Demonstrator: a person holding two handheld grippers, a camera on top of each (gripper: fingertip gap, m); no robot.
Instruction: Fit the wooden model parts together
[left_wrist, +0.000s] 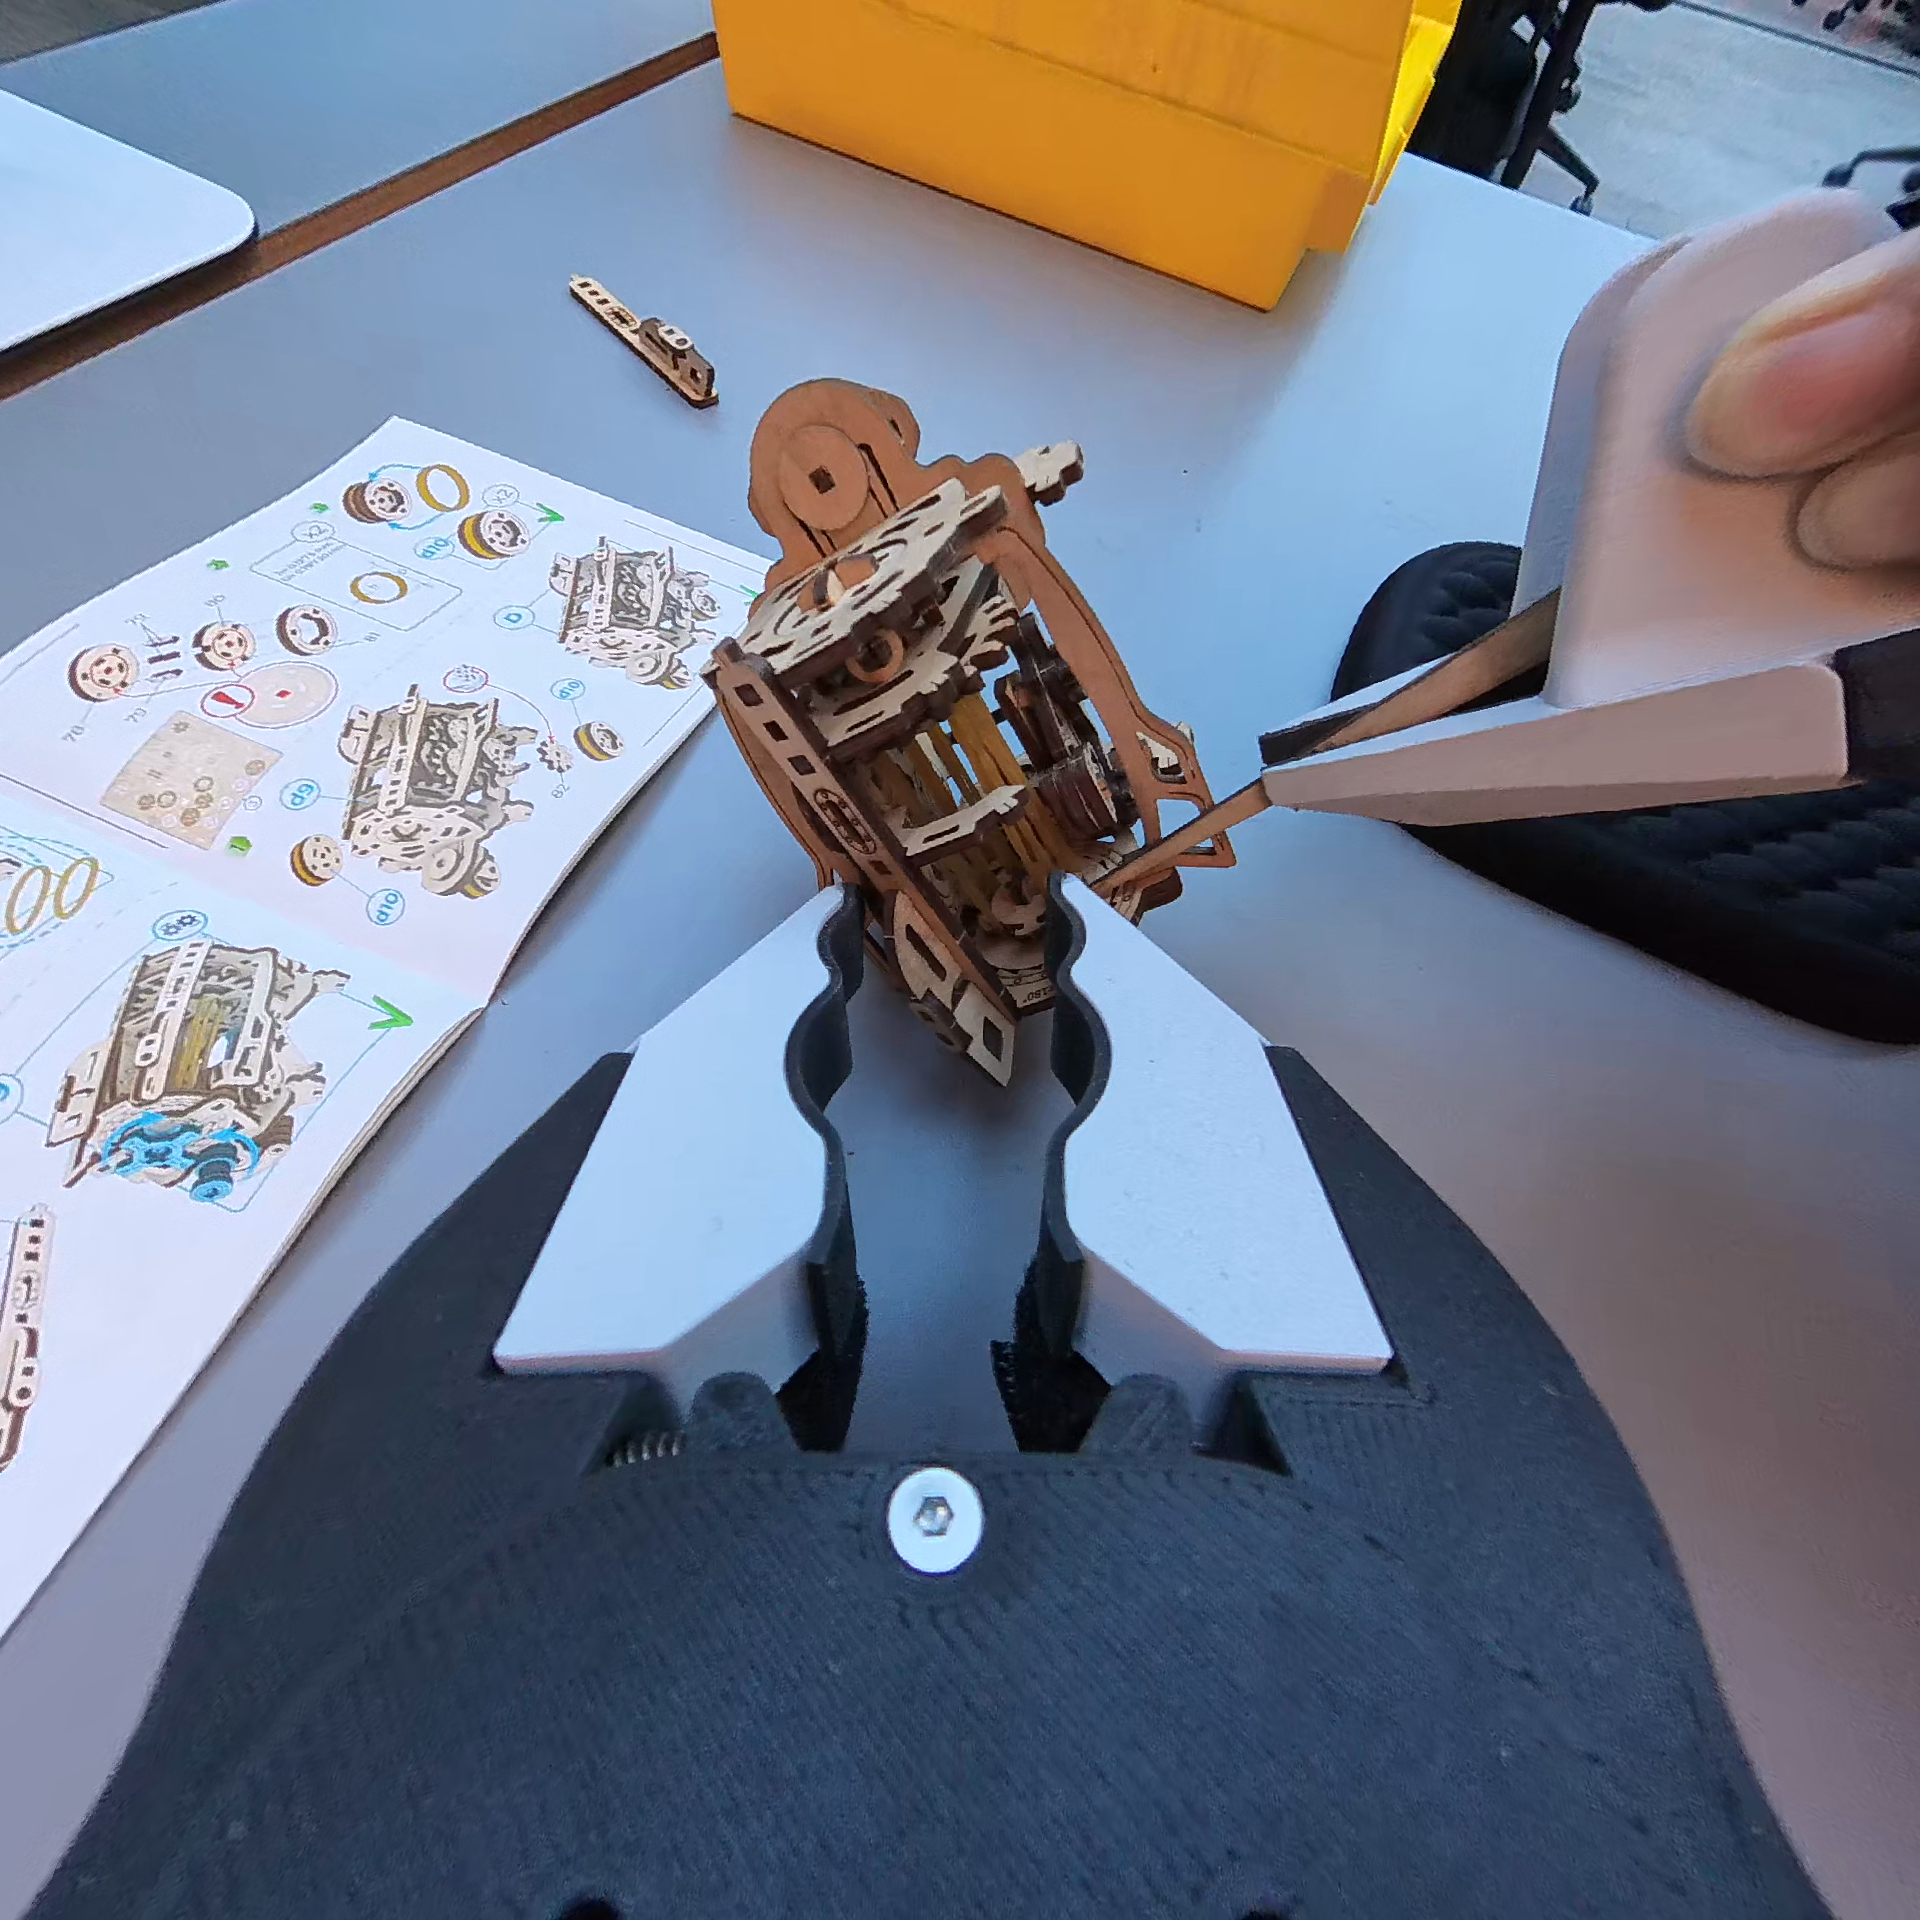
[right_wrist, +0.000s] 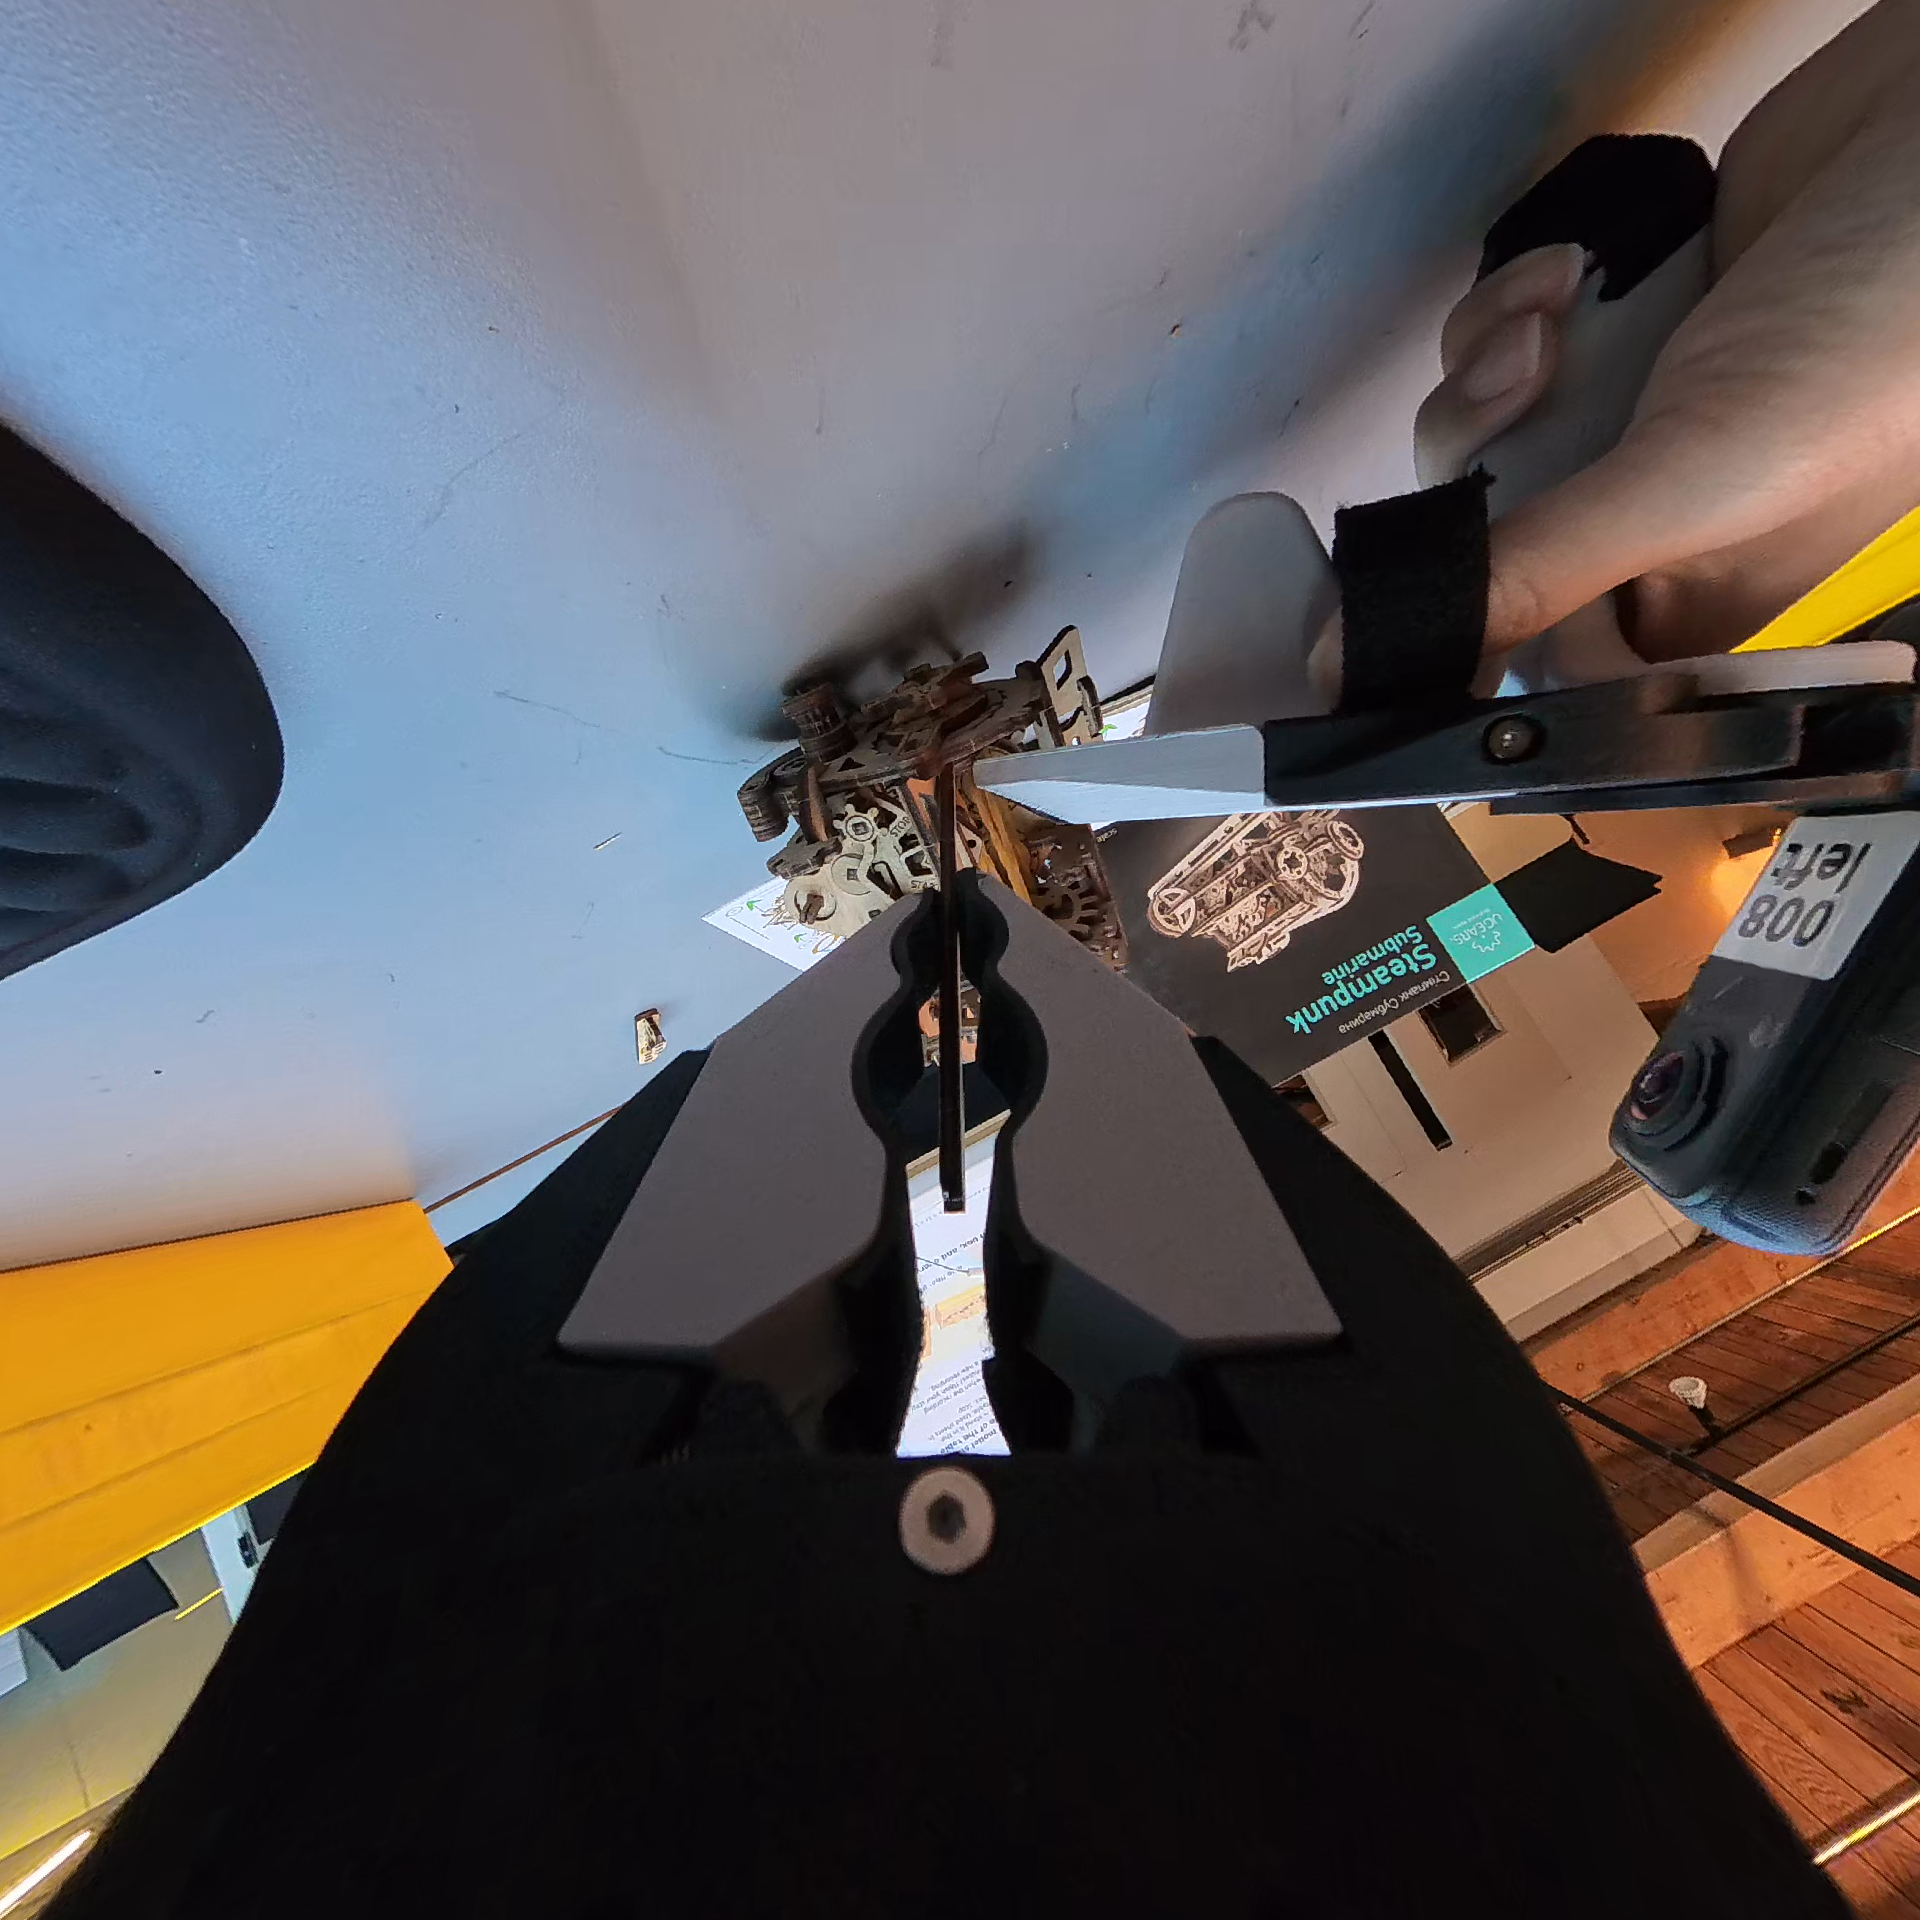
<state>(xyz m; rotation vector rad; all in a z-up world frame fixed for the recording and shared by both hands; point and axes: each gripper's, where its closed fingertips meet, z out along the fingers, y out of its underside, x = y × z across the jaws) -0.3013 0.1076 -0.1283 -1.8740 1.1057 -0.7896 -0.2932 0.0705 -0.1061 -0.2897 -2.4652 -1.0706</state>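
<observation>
We hold the wooden model (left_wrist: 935, 717) in the left gripper (left_wrist: 954, 914): its lower end sits pinched between the tips of the two grey fingers (left_wrist: 727, 1122), and the rest rises tilted ahead of them, above the grey table (left_wrist: 1299, 1143). From the right of those tongs comes the right gripper (left_wrist: 1270, 771), its jaws drawn together on a thin wooden strip (left_wrist: 1174, 831) whose far end reaches the model's lower right side, right beside the left gripper's right fingertip; whether it has entered a slot we cannot tell. In the right wrist view the same flat strip (right_wrist: 950, 997) appears edge-on as a dark line clamped between that gripper's tips (right_wrist: 951, 914), pointing straight ahead into the model (right_wrist: 883, 821), while the left gripper (right_wrist: 987, 774) enters from the right with a hand (right_wrist: 1621, 499) on it. To the left of the left tongs an open instruction booklet (left_wrist: 312, 810) lies flat on the table; beyond it, ahead and to the left, rests a loose wooden piece (left_wrist: 646, 341), and farther ahead stands a yellow bin (left_wrist: 1060, 135). A black padded object (left_wrist: 1662, 894) lies to the right, under the right gripper.
</observation>
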